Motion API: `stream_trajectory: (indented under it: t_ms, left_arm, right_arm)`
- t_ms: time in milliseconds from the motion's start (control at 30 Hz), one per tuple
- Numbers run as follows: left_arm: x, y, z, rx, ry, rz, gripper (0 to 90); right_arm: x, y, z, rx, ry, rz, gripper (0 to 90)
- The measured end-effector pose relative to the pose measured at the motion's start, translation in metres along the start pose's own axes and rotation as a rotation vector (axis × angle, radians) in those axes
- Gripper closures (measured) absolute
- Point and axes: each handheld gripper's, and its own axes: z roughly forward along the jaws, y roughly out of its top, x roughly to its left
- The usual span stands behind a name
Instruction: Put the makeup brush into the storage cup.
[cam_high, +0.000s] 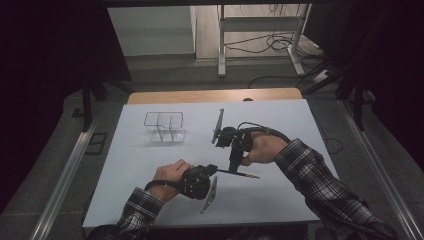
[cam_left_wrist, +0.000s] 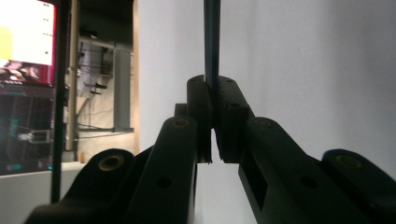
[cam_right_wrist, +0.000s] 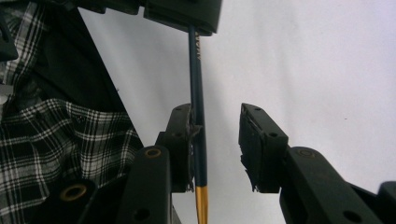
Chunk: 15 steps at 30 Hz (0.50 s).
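- Pencil (cam_high: 245, 174), dark blue with a gold end, held level and low over the near middle of the counter (cam_high: 280, 200); whether it touches the surface cannot be told.
- Pinched at its dark end by the left claw (cam_high: 216, 170). In the left gripper view both pads are pressed flat on the shaft, closed tight on it, with the rest of the shaft running straight out ahead.
- Probably held that way to keep the pencil steady and offered sideways, the long free part left clear for the other hand.
- Right claw (cam_right_wrist: 217, 121) set across the shaft from above, near the gold end and at a right angle to the left one. Jaws parted, nothing gripped.
- Seen in the right gripper view with the shaft lying between the jaws, right against one pad and with a clear gap to the other. Looks like a handover, with the grip resting on the left claw alone.
- Wire holder (cam_high: 164, 127) standing farther back and to the left on the counter, well apart from both claws. A likely destination for the pencil, judged from the layout alone.
- Plaid sleeve (cam_right_wrist: 56, 140) of the left arm visible beside the shaft.
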Motion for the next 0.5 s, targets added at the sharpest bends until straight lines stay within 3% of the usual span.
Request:
stream_trajectory:
  t_ms: [500]
  left_arm:
    - [0.004,-0.009,-0.001,-0.002,-0.045,-0.121,86.5]
  right_arm:
    - [-0.006,-0.015,-0.012,-0.123,-0.013,0.046,58.2]
